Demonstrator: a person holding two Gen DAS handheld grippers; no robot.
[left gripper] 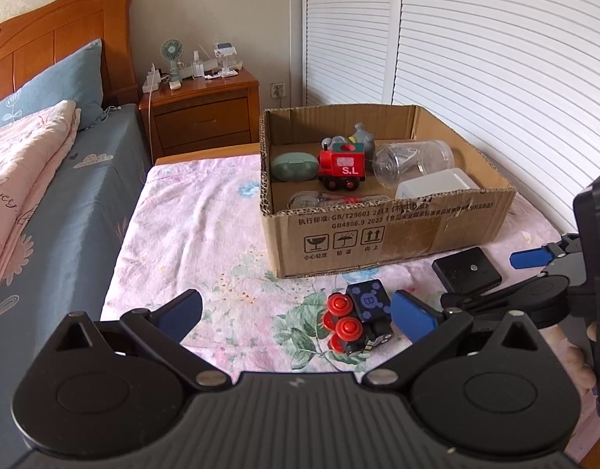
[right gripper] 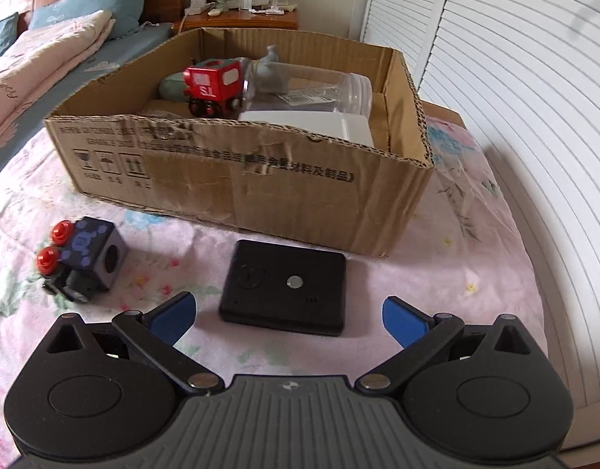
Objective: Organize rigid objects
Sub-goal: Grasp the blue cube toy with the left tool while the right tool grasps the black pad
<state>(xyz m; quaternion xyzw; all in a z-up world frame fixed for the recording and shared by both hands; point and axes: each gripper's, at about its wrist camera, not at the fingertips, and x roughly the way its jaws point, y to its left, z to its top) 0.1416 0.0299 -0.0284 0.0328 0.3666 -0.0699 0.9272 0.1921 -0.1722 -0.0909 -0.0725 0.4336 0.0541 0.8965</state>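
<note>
- Left gripper (left gripper: 300,314) is spread wide with nothing in it, sitting low over the flowery pink sheet (left gripper: 190,226).
- The black toy train (left gripper: 358,318) lies tipped on its side on the sheet, red wheels up, between the blue fingertips (left gripper: 411,314) and much closer to the right-hand one. Can't tell if it's actually touching.
- Right gripper (right gripper: 288,316) is wide open too, empty, pointed at the flat black box (right gripper: 284,293), which lies on the sheet just ahead of the tips.
- That black box sits just in front of the cardboard box (right gripper: 237,179), near its front wall, slightly apart from it.
- From the right wrist view the toy train is off to the left, well apart from the black box.
- Inside the cardboard box: a red toy train (left gripper: 342,168) upright in the middle, a green case (left gripper: 293,167) to its left, a clear plastic jar (left gripper: 413,162) on its side to the right, a white container (left gripper: 436,183) in the front right corner, and a gray figure (left gripper: 363,136) behind the red train.
- Something clear lies along the front wall, too hidden to name.
- Background: bed with a blue pillow (left gripper: 58,82), a wooden nightstand (left gripper: 202,109) with a small fan (left gripper: 172,58) on it, white slatted doors (left gripper: 475,58).
</note>
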